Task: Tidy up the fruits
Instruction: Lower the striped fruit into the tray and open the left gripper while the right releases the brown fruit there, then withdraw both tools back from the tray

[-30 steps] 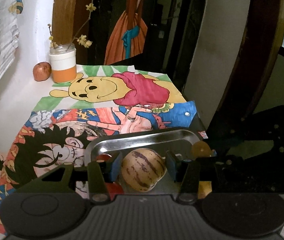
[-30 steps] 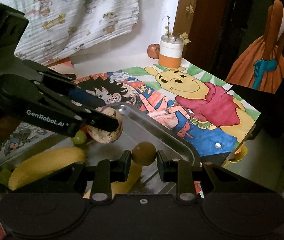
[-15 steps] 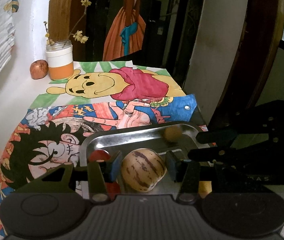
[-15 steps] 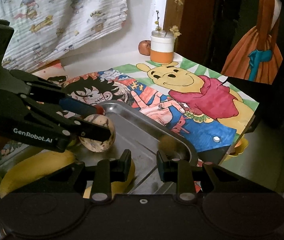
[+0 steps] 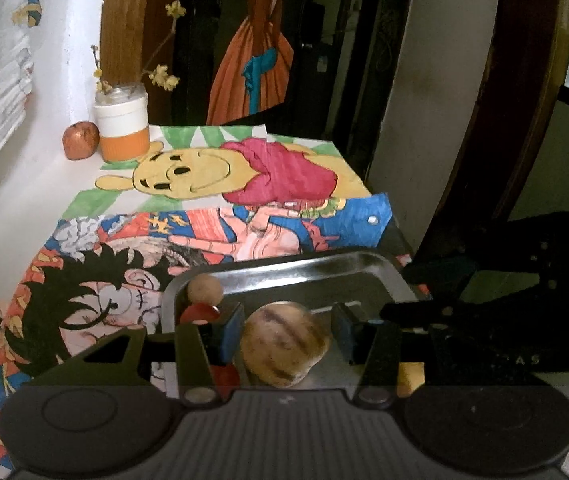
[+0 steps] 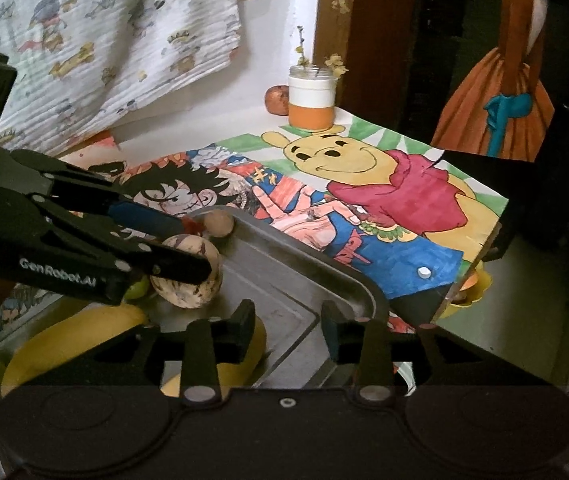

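Note:
A metal tray (image 5: 388,270) (image 6: 324,276) holds the fruit. My left gripper (image 5: 286,334) is open around a cream, purple-striped melon (image 5: 284,344) (image 6: 188,276) that rests in the tray; its jaws stand apart from the fruit. A small round tan fruit (image 5: 204,288) (image 6: 217,224) lies in the tray's far corner, with a red fruit (image 5: 200,314) beside it. My right gripper (image 6: 288,330) is open and empty over the tray's near corner. Bananas (image 6: 72,336) and a green grape (image 6: 136,288) lie in the tray.
Cartoon drawings (image 5: 212,184) (image 6: 364,184) cover the table. A white and orange jar with dried flowers (image 5: 122,128) (image 6: 310,100) and a brown apple (image 5: 80,140) (image 6: 277,99) stand at the far wall. The table edge drops off at the right.
My right gripper has let go of the small tan fruit, which rolled across the tray to its far corner. The right gripper has drawn back. The left gripper stays around the melon.

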Tool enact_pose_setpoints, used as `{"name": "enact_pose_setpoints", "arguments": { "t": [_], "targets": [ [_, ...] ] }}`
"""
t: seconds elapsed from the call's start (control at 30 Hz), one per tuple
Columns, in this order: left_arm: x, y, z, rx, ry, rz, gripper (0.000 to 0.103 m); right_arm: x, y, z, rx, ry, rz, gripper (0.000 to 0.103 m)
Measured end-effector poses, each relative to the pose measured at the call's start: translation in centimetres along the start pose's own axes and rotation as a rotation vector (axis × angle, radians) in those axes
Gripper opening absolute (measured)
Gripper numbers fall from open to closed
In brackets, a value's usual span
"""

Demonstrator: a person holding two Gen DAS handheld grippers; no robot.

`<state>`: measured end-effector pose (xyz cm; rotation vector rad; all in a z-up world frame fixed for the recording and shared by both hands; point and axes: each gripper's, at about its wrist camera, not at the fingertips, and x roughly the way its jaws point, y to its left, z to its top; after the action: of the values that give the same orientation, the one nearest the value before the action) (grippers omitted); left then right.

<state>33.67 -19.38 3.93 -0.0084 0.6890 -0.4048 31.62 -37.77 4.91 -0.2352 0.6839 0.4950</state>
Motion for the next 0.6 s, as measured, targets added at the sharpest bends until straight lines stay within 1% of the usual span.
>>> {"name": "enact_pose_setpoints", "arguments": {
  "t": [0.2, 0.3, 0.37, 0.4, 0.47, 0.6],
  "targets": [
    [-1.6, -0.1, 0.7, -0.005, -0.038, 0.011, 0.058, -1.6, -0.2, -0.1, 0.055, -0.031, -0.025, 0.054],
    [-2.5, -0.1, 1.0, -0.017, -0.055, 0.02, 0.063, -2.7, -0.1, 0.0, 0.066, -0.051, -0.046, 0.061],
    [-3.2, 0.0, 1.1, -0.025, -0.07, 0.028, 0.071, -3.3, 0.0, 0.0, 0.076, -0.062, -0.055, 0.068],
    [-3.5, 0.0, 1.1, -0.028, -0.077, 0.031, 0.073, -3.7, 0.1, 0.0, 0.081, -0.068, -0.059, 0.069],
    [-4.3, 0.0, 1.2, -0.037, -0.092, 0.038, 0.081, -4.4, 0.3, 0.1, 0.09, -0.081, -0.071, 0.075],
    [-5.7, 0.0, 1.2, -0.05, -0.123, 0.058, 0.09, -5.8, 0.8, 0.1, 0.109, -0.111, -0.09, 0.084]
  ]
}}
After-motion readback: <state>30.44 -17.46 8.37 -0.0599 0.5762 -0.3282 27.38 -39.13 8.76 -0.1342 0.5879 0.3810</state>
